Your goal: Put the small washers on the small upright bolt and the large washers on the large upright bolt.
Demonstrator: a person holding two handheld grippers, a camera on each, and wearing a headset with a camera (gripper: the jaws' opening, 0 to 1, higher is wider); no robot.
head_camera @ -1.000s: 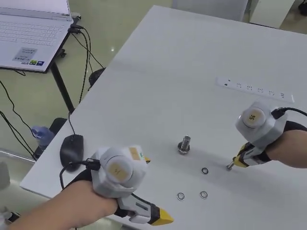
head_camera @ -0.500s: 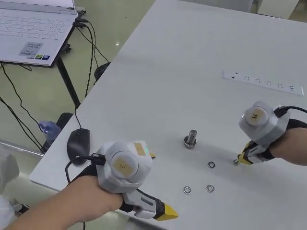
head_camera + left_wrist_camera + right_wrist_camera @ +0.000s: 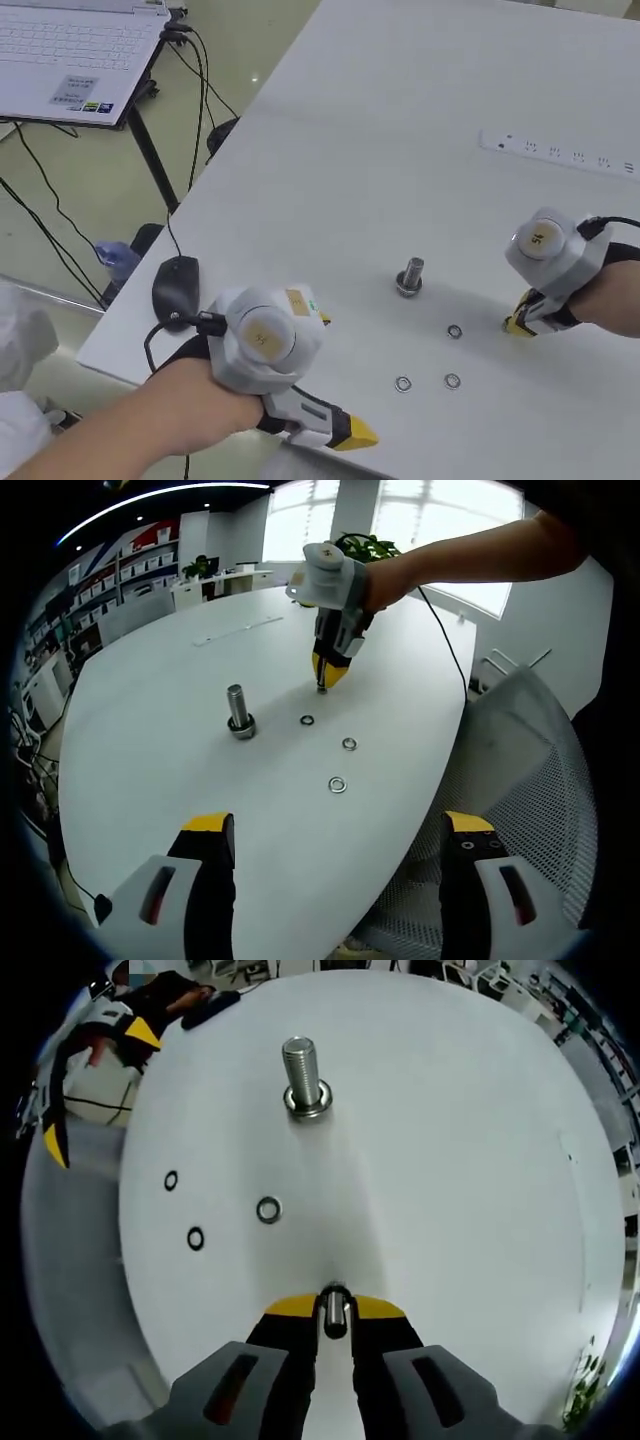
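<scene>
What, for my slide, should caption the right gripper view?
Right gripper shut on small steel bolt; large threaded bolt and three steel washers ahead.

Large bolt (image 3: 410, 275): silver, threaded, upright on the white worktop (image 3: 400, 150), with a wider ring at its base. Three small washers (image 3: 455, 331) (image 3: 403, 384) (image 3: 452, 380): flat, apart, near it. Small bolt (image 3: 335, 1318): upright, clamped between the right gripper's (image 3: 335, 1305) fingers (image 3: 290, 1308).

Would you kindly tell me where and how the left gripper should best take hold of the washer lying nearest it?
I'd take the washer by two opposite points of its outer rim, bringing the open left gripper down from above. It is a thin ring lying flat on the table, so a level approach likely finds nothing to pinch.
</scene>
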